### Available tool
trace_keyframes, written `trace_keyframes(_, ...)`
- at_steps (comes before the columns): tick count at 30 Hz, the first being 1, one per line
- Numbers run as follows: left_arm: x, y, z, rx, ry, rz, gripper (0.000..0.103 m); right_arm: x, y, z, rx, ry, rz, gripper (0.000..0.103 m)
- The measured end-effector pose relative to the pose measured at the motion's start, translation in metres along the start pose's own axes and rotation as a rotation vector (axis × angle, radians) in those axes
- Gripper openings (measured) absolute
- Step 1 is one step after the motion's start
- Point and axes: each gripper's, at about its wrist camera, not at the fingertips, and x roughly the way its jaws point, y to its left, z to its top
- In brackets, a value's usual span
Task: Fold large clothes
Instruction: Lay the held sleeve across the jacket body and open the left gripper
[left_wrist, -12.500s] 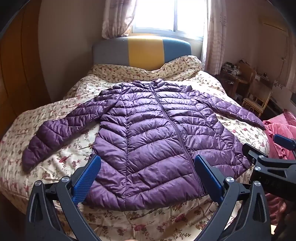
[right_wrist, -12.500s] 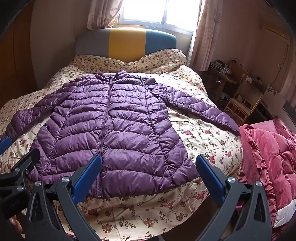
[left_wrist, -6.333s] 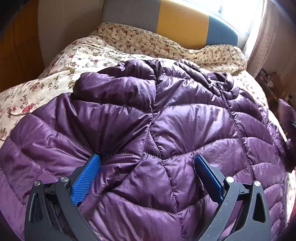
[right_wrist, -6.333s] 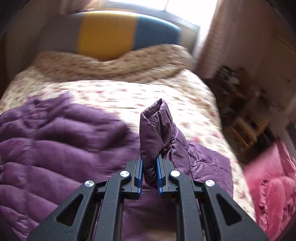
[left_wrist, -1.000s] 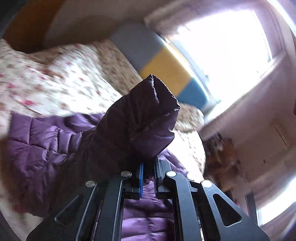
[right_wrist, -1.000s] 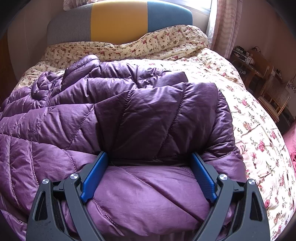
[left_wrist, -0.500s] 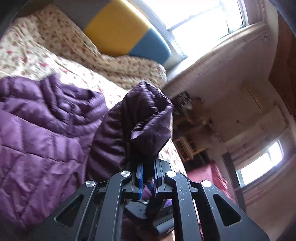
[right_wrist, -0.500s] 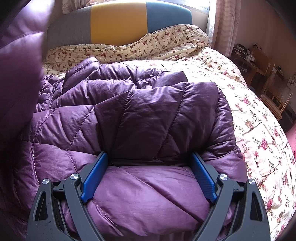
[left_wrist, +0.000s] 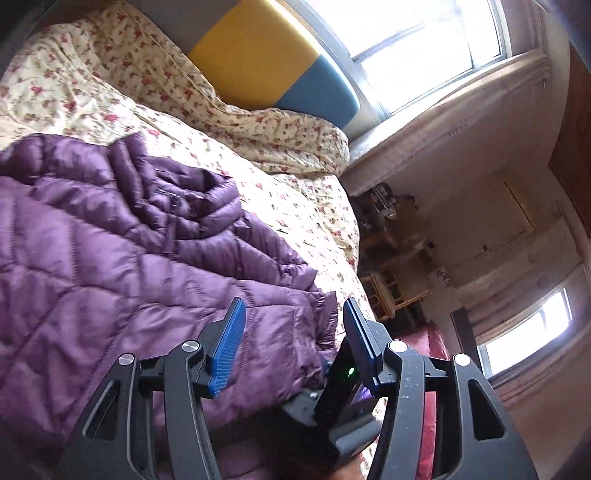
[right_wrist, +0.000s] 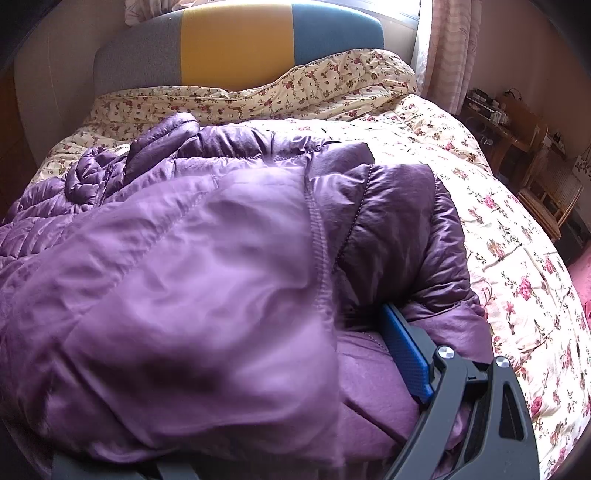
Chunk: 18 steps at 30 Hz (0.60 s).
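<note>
The purple jacket (right_wrist: 229, 258) lay bunched on the floral bed (right_wrist: 517, 266), its left sleeve laid across the body. The left hand-held gripper (left_wrist: 291, 332) stood wide and empty; the right hand-held gripper (right_wrist: 402, 350) was half buried, state unclear. Next likely: fold the hem up.

left gripper (left_wrist: 291, 343): black frame | blue ribbed pads | silver screws | right gripper (right_wrist: 369, 354): same
</note>
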Motion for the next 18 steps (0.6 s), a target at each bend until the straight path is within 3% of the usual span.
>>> trace_keyframes(7,-0.063,0.033,-0.024,0.022,-0.063,0.169,0.054,-0.006,0.000,0.002,0.004,0.002,0.000,0.088)
trace_keyframes(10,-0.081,0.053,-0.031,0.002,-0.073,0.231,0.054,-0.014,-0.006,0.002,0.006,-0.001,0.003,0.082)
trace_keyframes(18,-0.122,0.090,-0.036,-0.083,-0.163,0.301,0.054,-0.053,-0.031,-0.005,0.031,-0.008,-0.006,0.075)
